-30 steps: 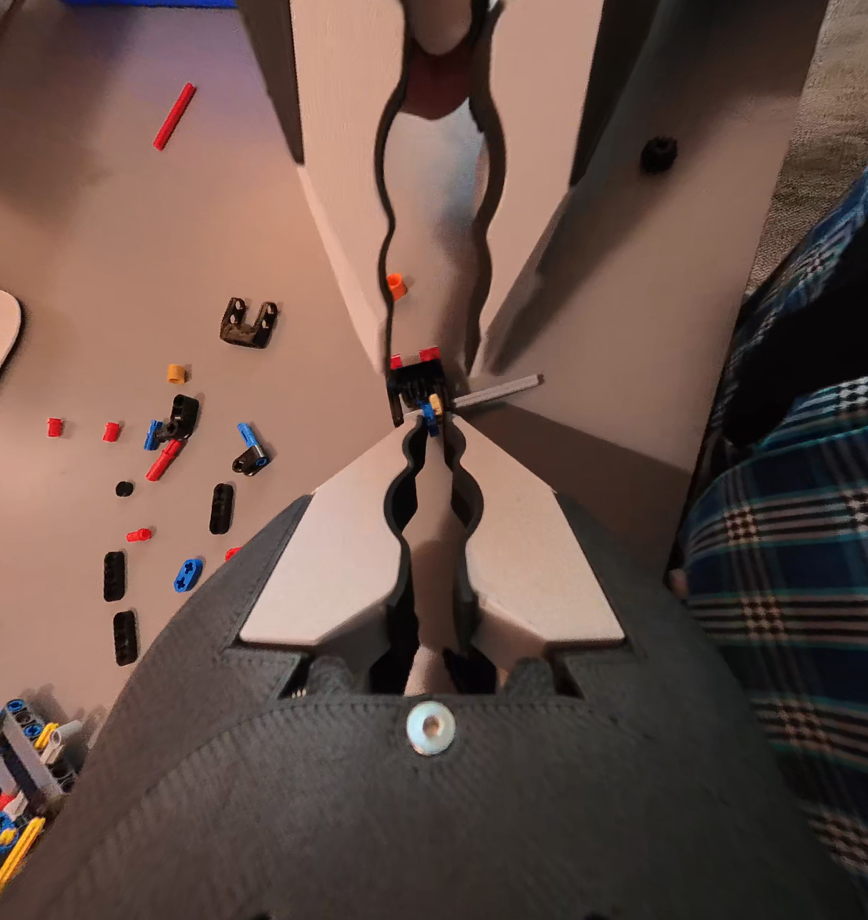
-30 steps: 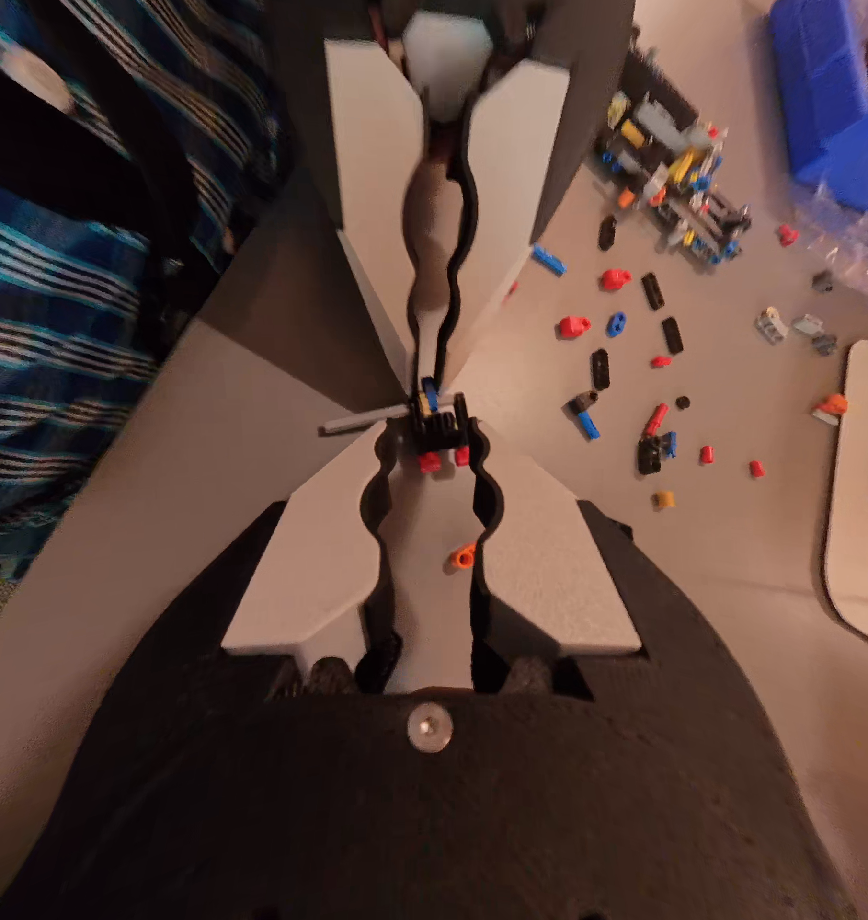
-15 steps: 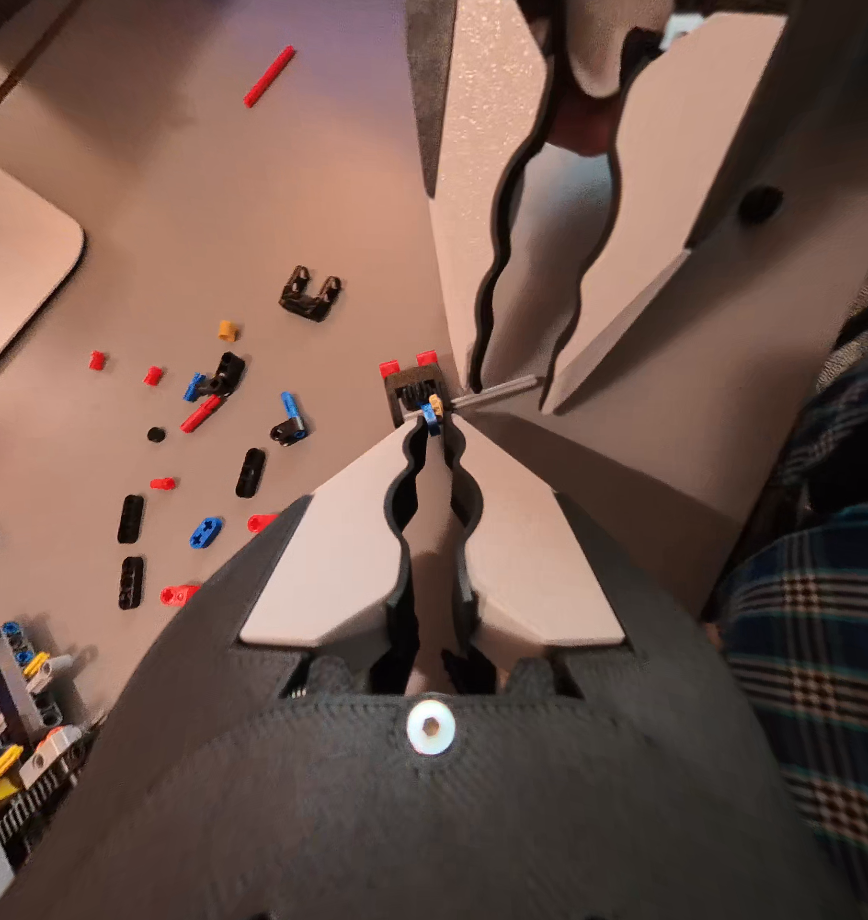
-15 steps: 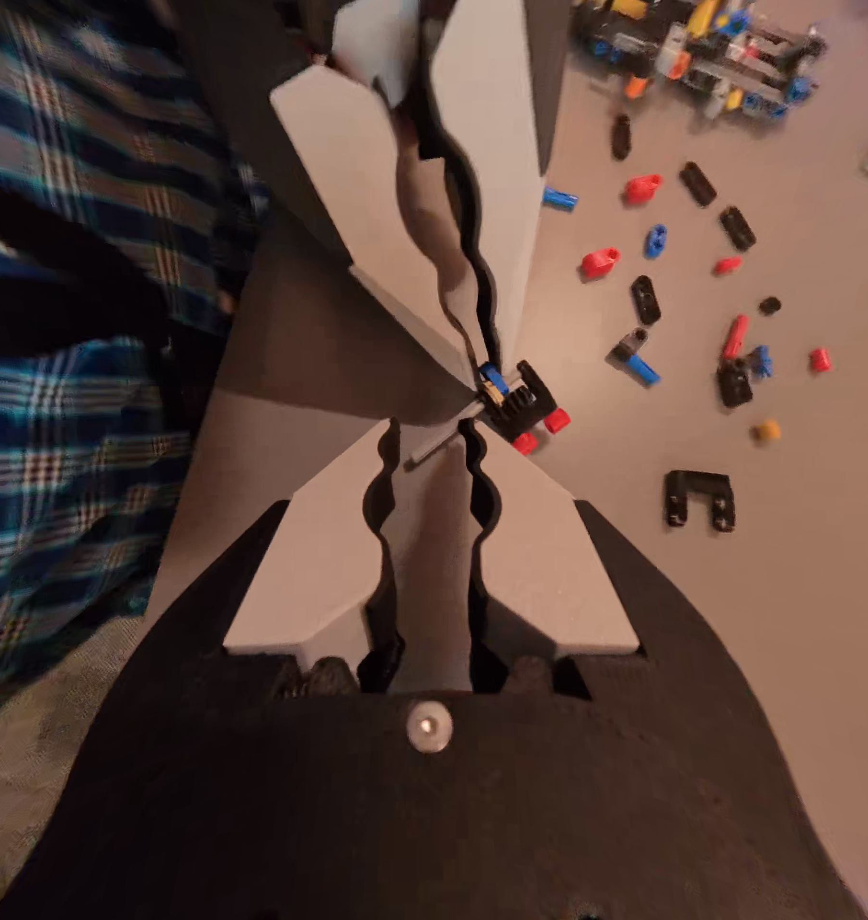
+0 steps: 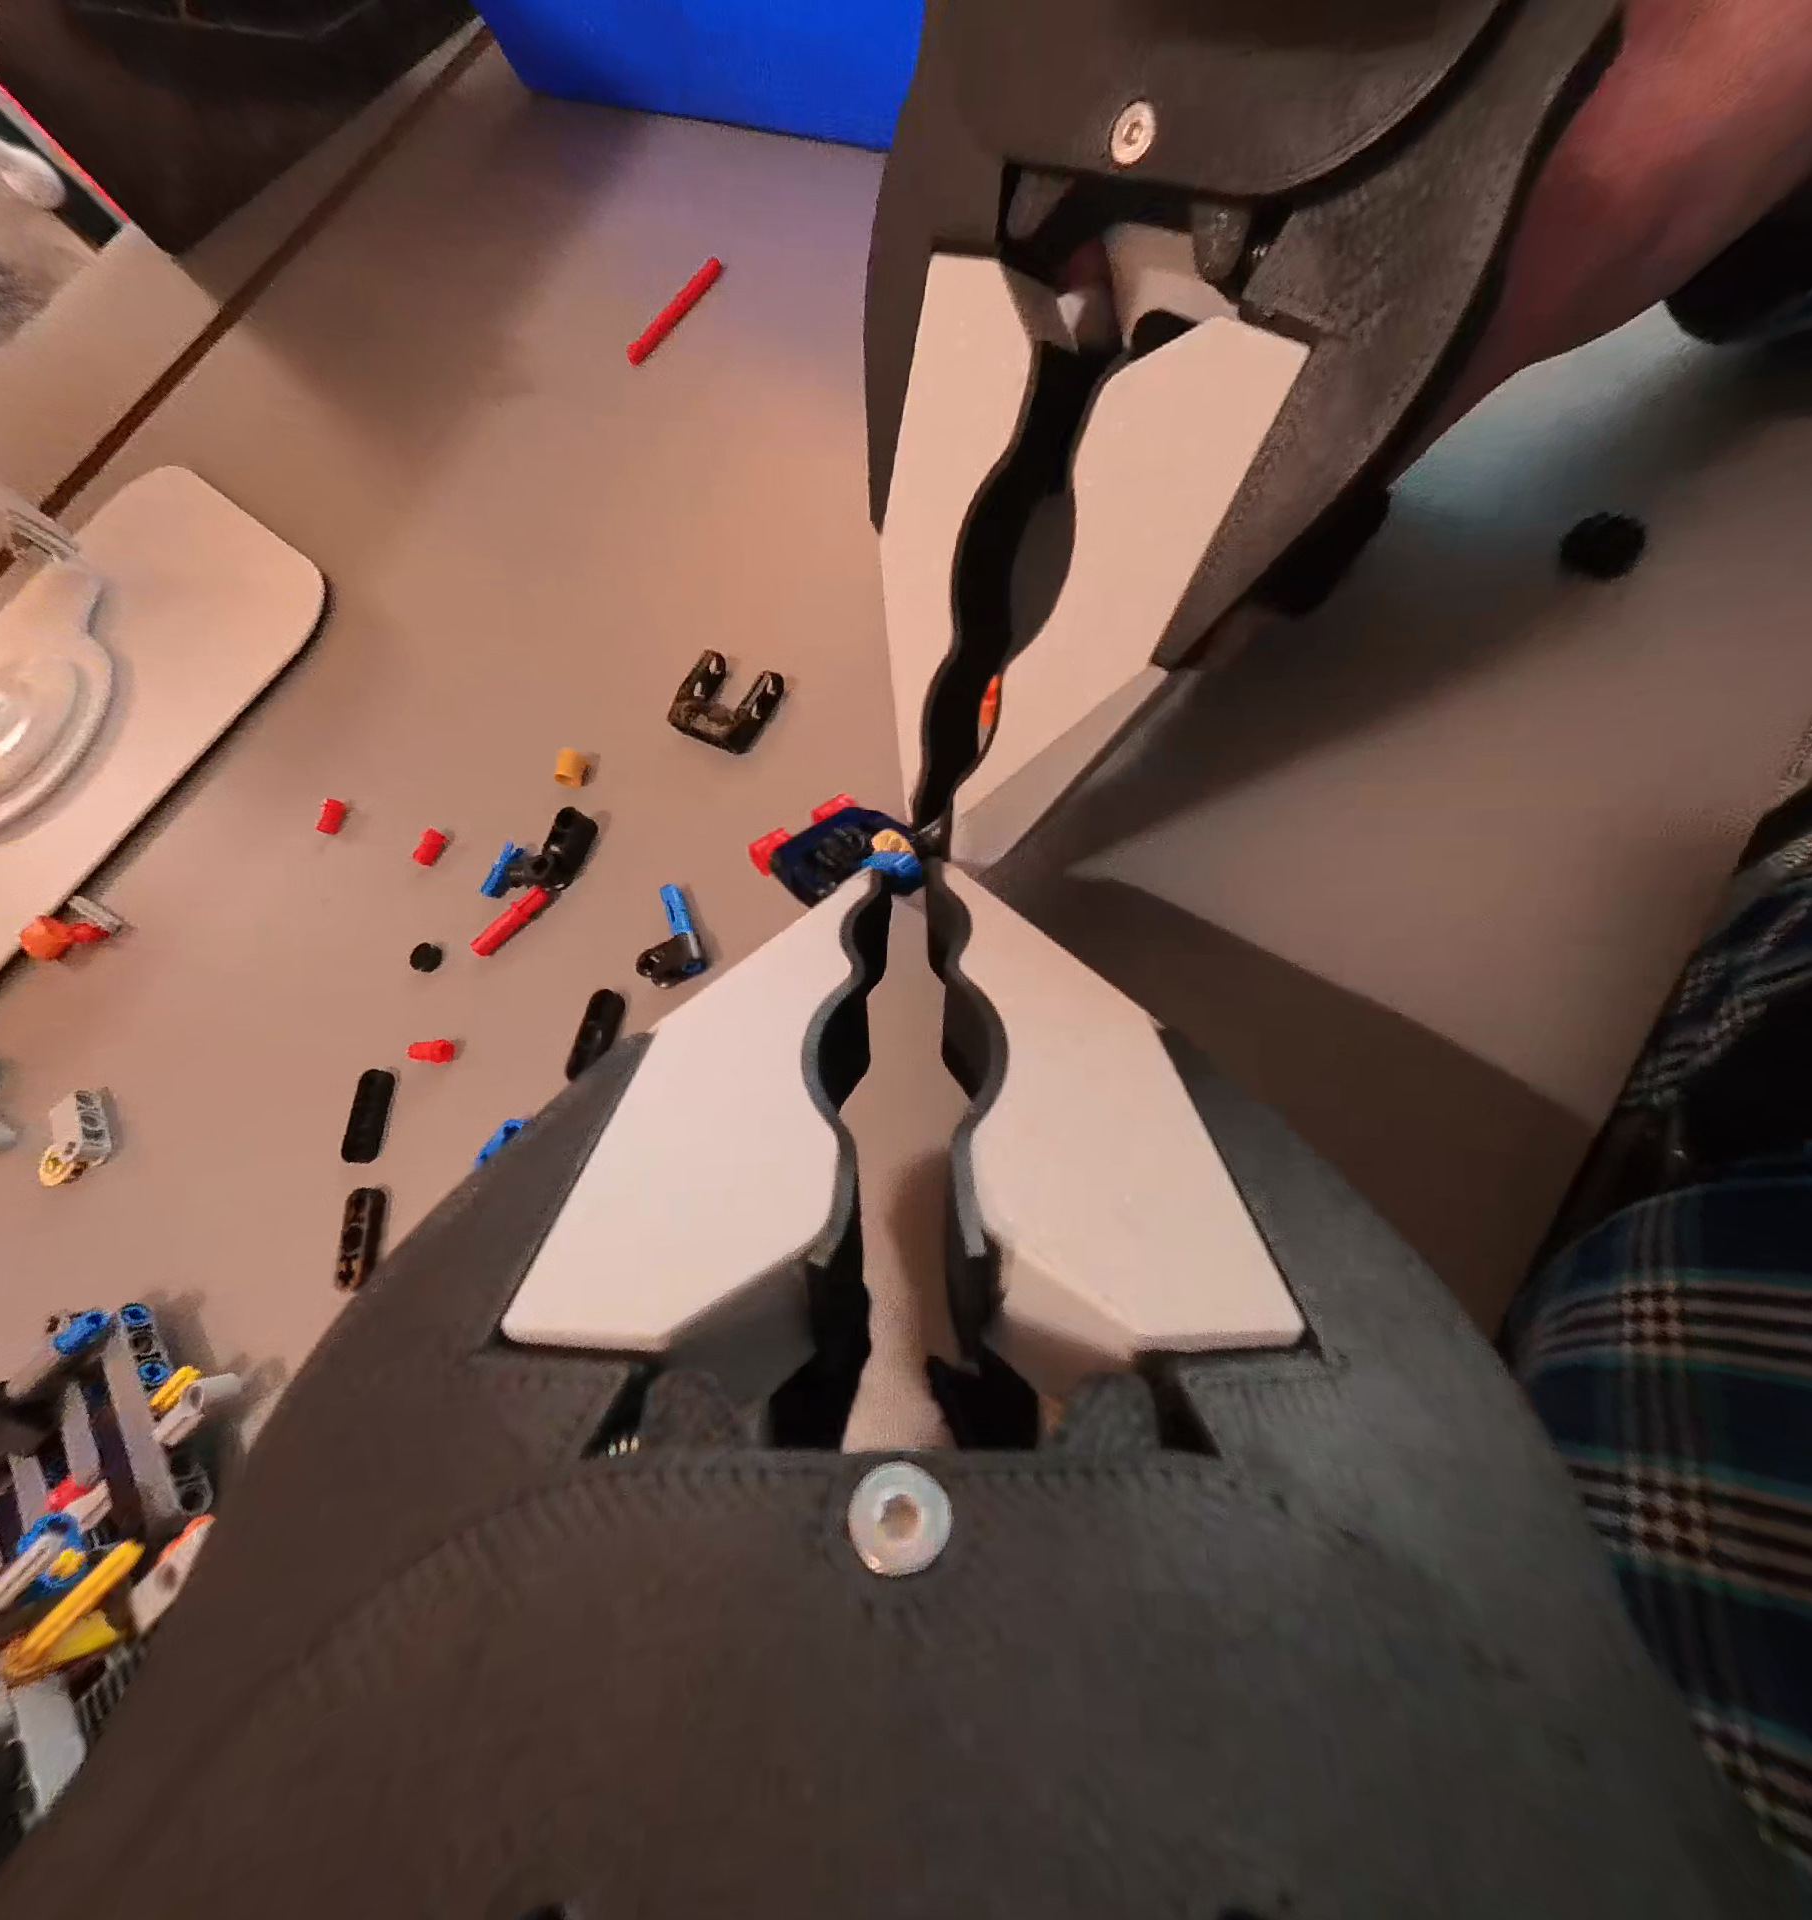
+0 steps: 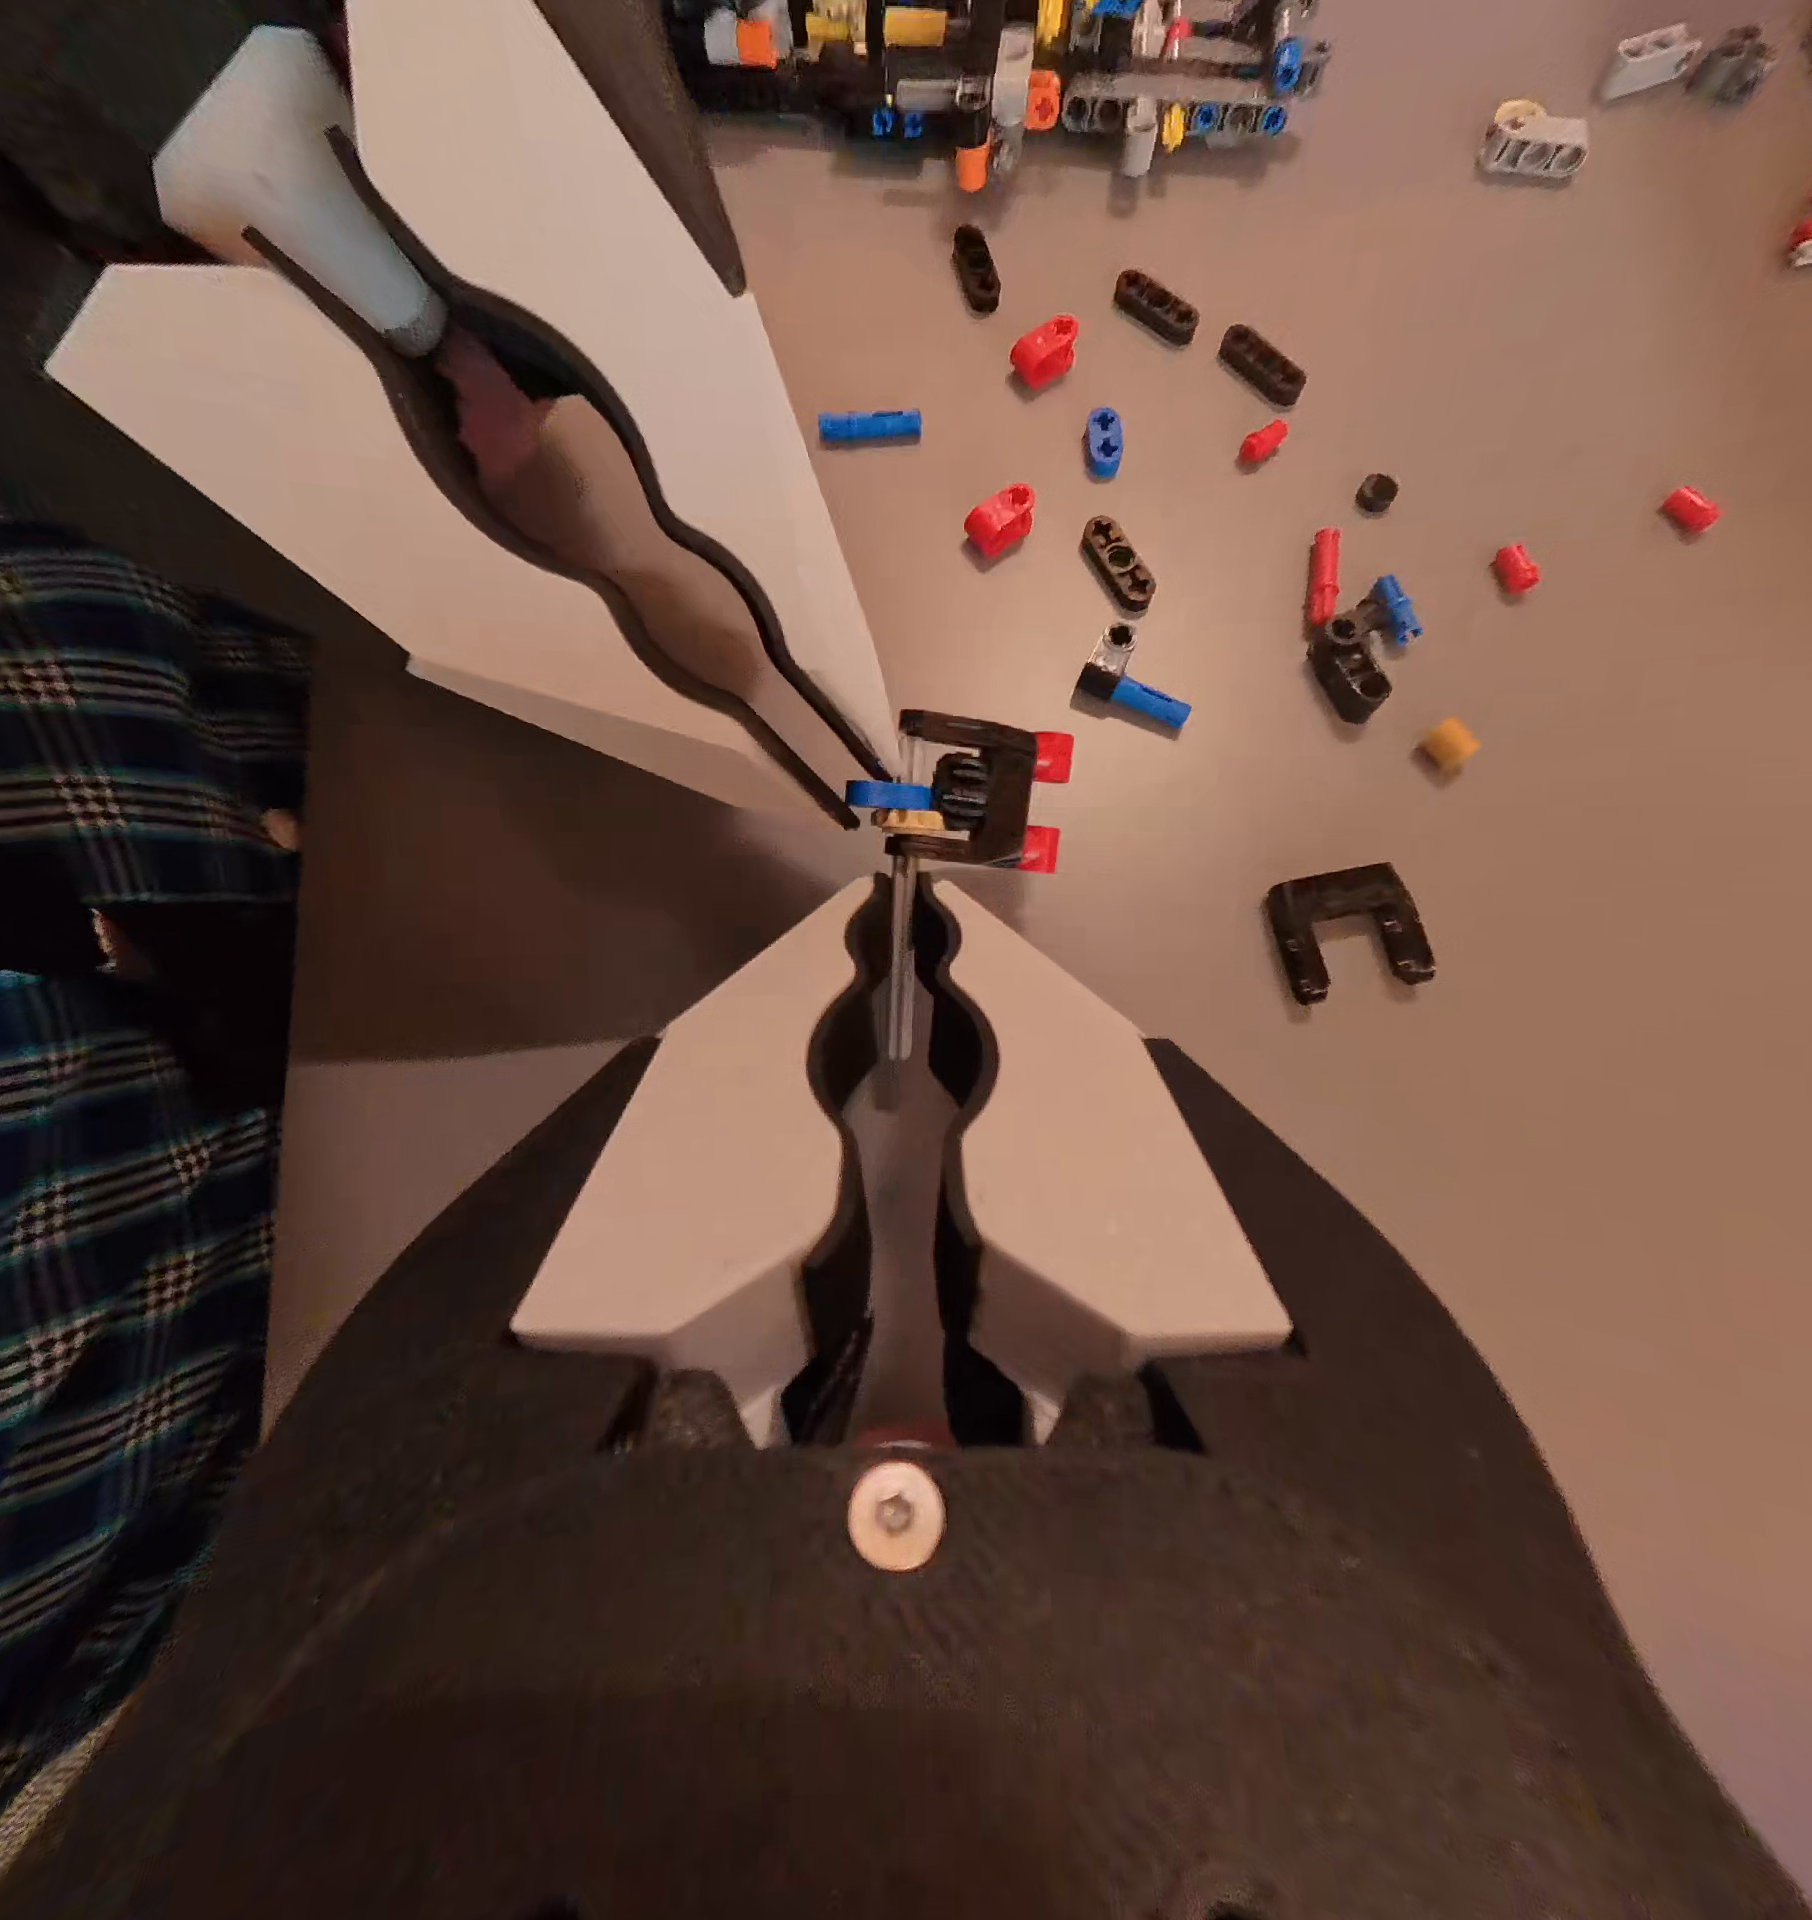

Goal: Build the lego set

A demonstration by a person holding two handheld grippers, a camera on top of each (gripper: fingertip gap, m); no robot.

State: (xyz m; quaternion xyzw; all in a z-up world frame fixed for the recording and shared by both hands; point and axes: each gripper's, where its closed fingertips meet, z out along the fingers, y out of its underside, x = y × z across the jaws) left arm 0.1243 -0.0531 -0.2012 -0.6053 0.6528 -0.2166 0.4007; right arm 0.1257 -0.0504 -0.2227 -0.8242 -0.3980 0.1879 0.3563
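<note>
A small lego assembly (image 6: pixel 969 790) hangs above the table between both grippers: a black U-shaped frame with two red pins, a black gear, a tan bush, a blue lever and a grey axle (image 6: pixel 900 977). My left gripper (image 5: pixel 902 883) is shut on the blue lever end (image 5: pixel 889 862). In the right wrist view it comes in from the upper left (image 6: pixel 866 798). My right gripper (image 6: pixel 902 888) is shut on the grey axle, which runs back between its fingers. In the left wrist view it reaches down from above (image 5: pixel 928 831) and hides the axle.
Loose red, blue and black pieces lie on the tan table, among them a second black U-frame (image 6: pixel 1349 925) and a red axle (image 5: pixel 673 310). A half-built model (image 6: pixel 1037 73) sits at the far side. A white pad (image 5: pixel 154 623), a blue bin (image 5: pixel 715 62) and a plaid sleeve (image 5: pixel 1712 1351) border the area. Only a small space, under 4 cm, lies between the two pairs of fingers.
My right gripper let go of the black frame, swung round to the side and shut on the grey axle. My left gripper kept its hold on the blue lever.
</note>
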